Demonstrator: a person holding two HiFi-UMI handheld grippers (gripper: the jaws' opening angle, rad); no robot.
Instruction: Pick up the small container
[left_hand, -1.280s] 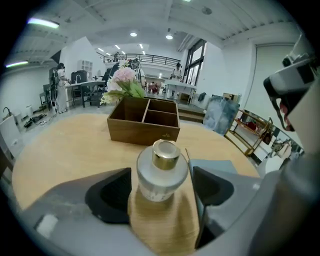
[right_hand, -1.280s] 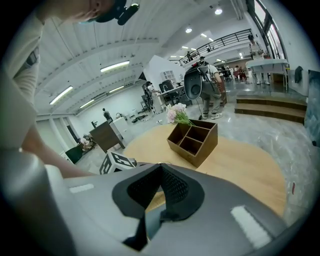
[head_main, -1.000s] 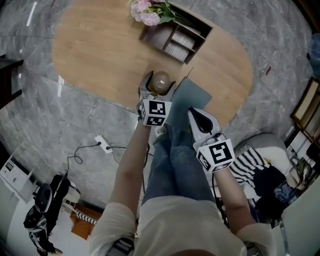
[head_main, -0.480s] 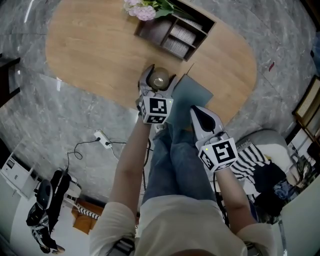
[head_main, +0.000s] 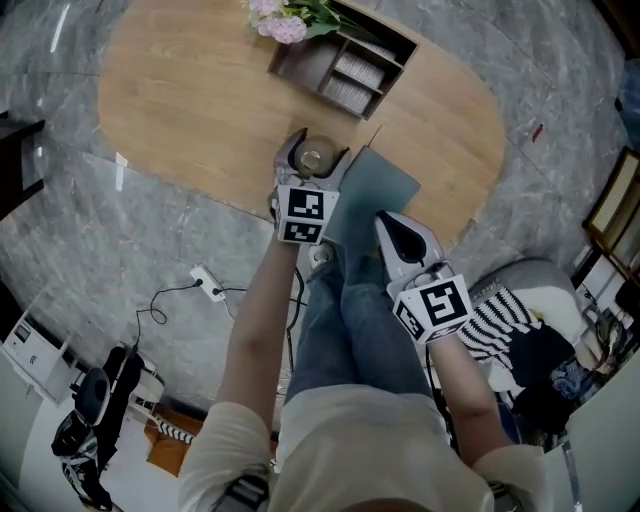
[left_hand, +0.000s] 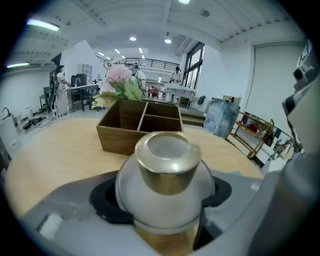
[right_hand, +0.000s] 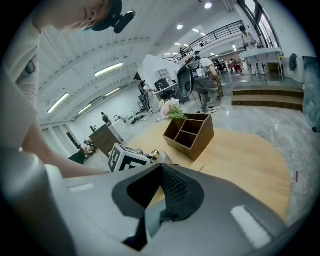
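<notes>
The left gripper (head_main: 312, 150) is clamped on the container (head_main: 316, 160), a small round frosted jar with a gold neck. In the left gripper view the jar (left_hand: 165, 172) fills the gap between the dark pads (left_hand: 106, 202), which press on both its sides. Whether its base touches the table (head_main: 200, 90) or is just clear of it cannot be told.

The jar is over the table's near edge, just beside the left edge of a grey-blue sheet (head_main: 378, 190) that lies at that edge. A wide stretch of bare wood opens to the jar's left and ahead of it. The wooden box (head_main: 345, 60) with its open compartments stands at the far edge, well apart from the jar, with pink flowers (head_main: 280, 20) at its left corner.

The right gripper (head_main: 403, 238) is off the table, over the person's legs, near the table's near edge and the sheet's lower corner. In its own view the jaws of the right gripper (right_hand: 159, 195) are pressed together with nothing between them.
</notes>
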